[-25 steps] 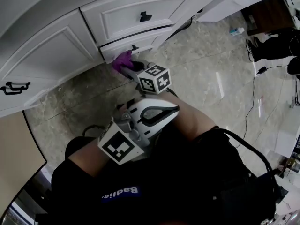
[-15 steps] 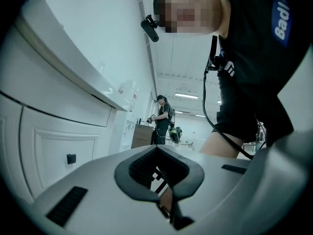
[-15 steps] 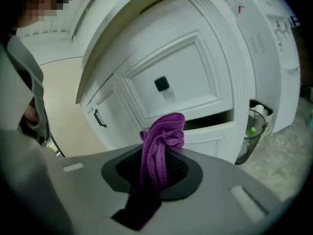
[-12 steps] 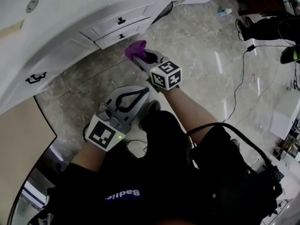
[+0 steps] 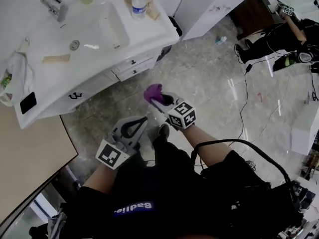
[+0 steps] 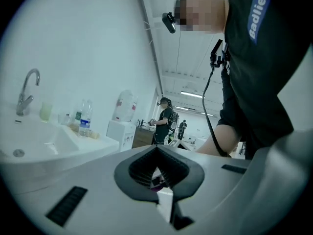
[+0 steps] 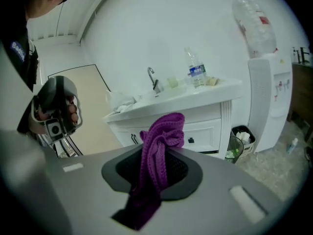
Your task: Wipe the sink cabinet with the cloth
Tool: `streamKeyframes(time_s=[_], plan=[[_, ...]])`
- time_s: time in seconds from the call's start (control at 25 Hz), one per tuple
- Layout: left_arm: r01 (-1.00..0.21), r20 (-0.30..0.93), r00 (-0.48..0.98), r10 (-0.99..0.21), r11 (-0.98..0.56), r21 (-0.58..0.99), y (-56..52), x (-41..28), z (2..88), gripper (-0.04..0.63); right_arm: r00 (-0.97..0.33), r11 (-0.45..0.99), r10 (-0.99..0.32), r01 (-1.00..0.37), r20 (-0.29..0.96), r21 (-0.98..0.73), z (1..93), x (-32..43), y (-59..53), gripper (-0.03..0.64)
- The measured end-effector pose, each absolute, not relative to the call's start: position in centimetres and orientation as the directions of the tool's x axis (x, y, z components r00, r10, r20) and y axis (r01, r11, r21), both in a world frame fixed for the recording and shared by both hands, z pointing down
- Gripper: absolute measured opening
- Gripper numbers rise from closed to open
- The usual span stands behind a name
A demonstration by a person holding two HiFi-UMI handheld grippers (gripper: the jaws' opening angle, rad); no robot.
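- Since the sink cabinet (image 5: 82, 92) sits off at the upper left of the head view, well apart from both your tools, you are not wiping at this moment. Its white fronts look out of reach from where you stand.
- Agreed. Your left gripper (image 5: 143, 119) hangs low by your legs with its jaws closed on nothing. I read that as keeping it out of the way, since one cloth needs only one tool.
- Further right, your right gripper (image 5: 159, 98) has its jaws clamped on the purple cloth (image 5: 153, 90), with a bunched tuft sticking out past the tips.
- That tuft is likely why you hold it so: the soft part leads, so fabric rather than plastic would meet the drawers (image 7: 210, 131). In your right gripper view the cloth points at the cabinet, with bare floor (image 5: 209, 73) between.
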State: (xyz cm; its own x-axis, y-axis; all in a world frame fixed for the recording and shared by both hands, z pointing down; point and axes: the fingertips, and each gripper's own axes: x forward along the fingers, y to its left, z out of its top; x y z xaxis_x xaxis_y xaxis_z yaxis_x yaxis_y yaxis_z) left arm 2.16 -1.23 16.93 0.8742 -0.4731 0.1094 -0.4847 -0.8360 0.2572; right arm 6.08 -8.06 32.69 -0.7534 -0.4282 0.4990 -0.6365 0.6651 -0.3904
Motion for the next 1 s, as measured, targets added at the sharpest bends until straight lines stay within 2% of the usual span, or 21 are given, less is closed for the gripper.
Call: streamKeyframes(time_s=[0.2, 0.44, 0.72, 1.0], plan=[[-0.514, 0.138, 0.858, -0.495, -0.833, 0.205, 1.0, 1.6, 8.8, -0.011, -0.766, 0.678, -0.407, -0.618, 0.497, -0.398, 23.7, 7.4, -2.8, 0.08], [-0.528, 0.093, 0.849, -0.52, -0.838, 0.136, 2.3, 0.7, 0.8, -0.011, -0.757, 0.651, -0.476, -0.645, 0.447, -0.4, 15.4, 8.8, -0.4, 0.08], [-0.525, 0.07, 0.851, -0.521, -0.839, 0.142, 6.8, 0.6, -3.4, -0.011, -0.791, 0.725, -0.502, -0.605, 0.35, -0.327, 6.8, 7.5, 2.0, 0.08], [-0.533, 0.079, 0.846, -0.527, -0.838, 0.114, 6.7, 0.2, -4.2, -0.011, -0.804, 0.757, -0.508, -0.588, 0.31, -0.285, 5.1, 6.1, 2.8, 0.08]])
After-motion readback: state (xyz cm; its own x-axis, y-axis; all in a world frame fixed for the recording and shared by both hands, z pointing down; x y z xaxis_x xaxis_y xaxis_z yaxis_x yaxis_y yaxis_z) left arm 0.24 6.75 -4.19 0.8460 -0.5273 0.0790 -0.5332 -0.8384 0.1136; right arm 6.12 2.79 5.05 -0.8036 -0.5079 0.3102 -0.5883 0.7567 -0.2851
